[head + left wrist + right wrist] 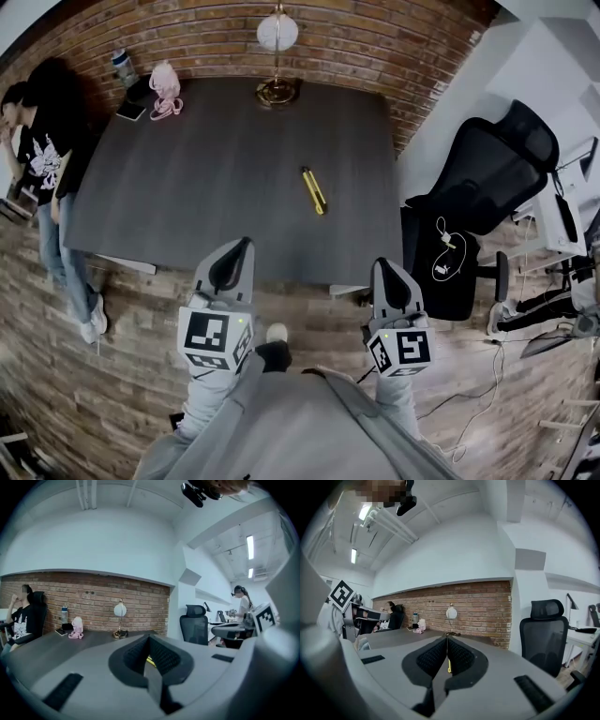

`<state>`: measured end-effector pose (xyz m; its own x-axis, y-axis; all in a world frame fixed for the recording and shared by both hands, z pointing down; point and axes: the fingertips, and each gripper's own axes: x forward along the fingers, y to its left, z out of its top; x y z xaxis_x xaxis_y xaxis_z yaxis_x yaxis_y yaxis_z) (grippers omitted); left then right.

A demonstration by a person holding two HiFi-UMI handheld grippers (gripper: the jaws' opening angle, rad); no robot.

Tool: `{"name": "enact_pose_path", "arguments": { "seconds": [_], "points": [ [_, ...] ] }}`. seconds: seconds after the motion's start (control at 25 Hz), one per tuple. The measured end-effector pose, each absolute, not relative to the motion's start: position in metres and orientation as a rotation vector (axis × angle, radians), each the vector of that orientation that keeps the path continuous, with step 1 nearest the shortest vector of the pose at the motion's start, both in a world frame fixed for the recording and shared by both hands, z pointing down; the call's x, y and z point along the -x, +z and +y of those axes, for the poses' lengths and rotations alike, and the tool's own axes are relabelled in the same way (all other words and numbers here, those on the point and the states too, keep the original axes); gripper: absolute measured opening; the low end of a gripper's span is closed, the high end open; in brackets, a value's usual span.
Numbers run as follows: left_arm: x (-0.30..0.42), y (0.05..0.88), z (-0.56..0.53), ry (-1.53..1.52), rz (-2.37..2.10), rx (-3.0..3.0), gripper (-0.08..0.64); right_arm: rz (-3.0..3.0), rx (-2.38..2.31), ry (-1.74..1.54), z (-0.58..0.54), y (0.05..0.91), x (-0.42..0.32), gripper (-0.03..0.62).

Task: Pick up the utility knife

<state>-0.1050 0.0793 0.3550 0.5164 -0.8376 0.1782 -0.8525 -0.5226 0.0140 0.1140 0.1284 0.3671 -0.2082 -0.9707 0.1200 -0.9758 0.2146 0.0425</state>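
I counted one utility knife (pixel 313 190) at twelve o'clock on one table (pixel 187 187); two tongs, left gripper (pixel 246 242) and right gripper (pixel 382 264), were pinched shut, empty.

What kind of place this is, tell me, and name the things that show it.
Probably an office or shared workspace: a large dark table set against a brick wall, a black office chair beside it, and a white desk further off.
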Motion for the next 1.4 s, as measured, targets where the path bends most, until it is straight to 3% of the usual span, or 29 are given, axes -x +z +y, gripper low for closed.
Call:
{"name": "enact_pose_path", "arguments": {
  "seconds": [0.64,1.4],
  "points": [
    [0.112,0.395,0.033,0.267,-1.417,-2.567,0.019,-2.256,-1.894,0.155,0.085,0.394,-0.120,0.018],
    [0.047,0.360,-0.131,0.256,-1.545,-2.585,0.020,-2.420,-1.820,0.112,-0.100,0.374,-0.173,0.018]
  ]
}}
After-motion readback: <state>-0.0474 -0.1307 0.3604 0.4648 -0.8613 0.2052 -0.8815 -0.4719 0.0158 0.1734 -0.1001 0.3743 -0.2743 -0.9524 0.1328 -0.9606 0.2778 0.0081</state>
